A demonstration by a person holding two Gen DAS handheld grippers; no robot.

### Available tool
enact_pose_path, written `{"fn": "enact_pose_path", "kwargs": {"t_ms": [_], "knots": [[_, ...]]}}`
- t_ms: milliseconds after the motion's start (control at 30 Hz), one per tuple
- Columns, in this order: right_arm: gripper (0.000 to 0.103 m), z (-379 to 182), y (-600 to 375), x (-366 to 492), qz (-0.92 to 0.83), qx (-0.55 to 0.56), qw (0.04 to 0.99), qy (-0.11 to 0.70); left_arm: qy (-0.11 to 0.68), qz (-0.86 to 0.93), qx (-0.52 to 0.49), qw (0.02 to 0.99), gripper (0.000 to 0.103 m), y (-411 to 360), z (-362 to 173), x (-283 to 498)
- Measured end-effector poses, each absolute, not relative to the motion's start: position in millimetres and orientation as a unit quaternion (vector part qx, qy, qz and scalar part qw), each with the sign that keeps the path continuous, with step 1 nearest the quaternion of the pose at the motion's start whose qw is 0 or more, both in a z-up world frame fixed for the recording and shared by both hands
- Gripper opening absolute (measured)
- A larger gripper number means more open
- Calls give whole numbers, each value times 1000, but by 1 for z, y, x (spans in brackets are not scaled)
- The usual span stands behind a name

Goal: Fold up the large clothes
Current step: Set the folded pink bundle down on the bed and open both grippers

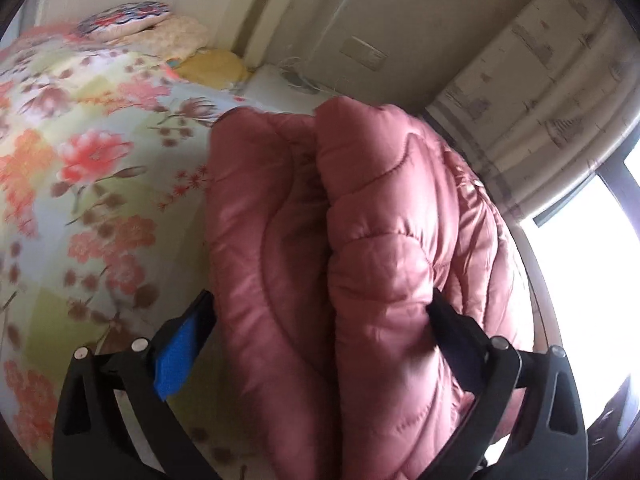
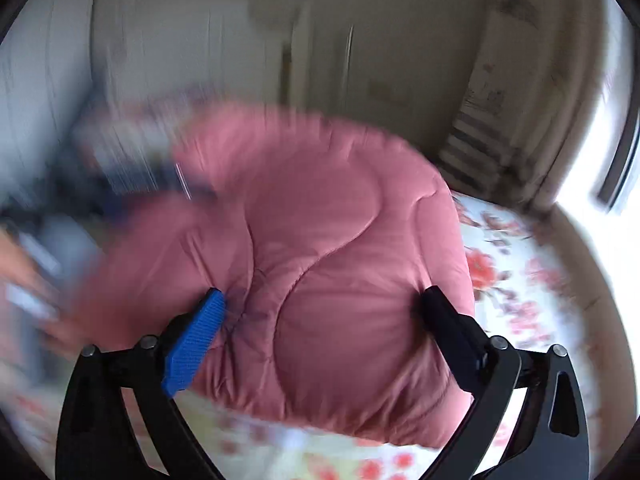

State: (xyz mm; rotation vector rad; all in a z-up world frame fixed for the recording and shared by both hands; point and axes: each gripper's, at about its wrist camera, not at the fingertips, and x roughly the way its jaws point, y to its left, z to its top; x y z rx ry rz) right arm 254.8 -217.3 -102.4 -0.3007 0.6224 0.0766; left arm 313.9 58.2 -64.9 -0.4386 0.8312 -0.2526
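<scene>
In the left wrist view, low in the frame, the left gripper (image 1: pixel 320 312) stands spread wide, with the folded pink coat (image 1: pixel 352 240) bulging between its fingers; whether the pads press it I cannot tell. The right gripper (image 2: pixel 324 304), lower centre of its blurred view, is likewise apart around the coat. The bundle lies doubled on the bed (image 1: pixel 100 160), so folding looks nearly done. Pillows (image 1: pixel 124 20) sit upper left.

The left gripper (image 1: pixel 320 308) tilts downward with its jaws spread as wide as they go, one blue-padded finger and one black finger. The right gripper (image 2: pixel 322 300) also tilts downward, its jaws likewise at full spread.
</scene>
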Motion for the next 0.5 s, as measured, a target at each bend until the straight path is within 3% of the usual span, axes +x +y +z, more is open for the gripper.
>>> {"fn": "enact_pose_path", "kwargs": {"t_ms": [233, 367, 500], "knots": [[98, -66, -264, 241, 84, -27, 943, 322, 260, -50, -120, 957, 101, 67, 3, 230], [98, -7, -288, 188, 95, 3, 965, 244, 155, 23, -20, 987, 101, 51, 63, 155], [98, 29, -299, 127, 80, -2, 981, 177, 71, 38, -9, 997, 101, 43, 95, 86]]}}
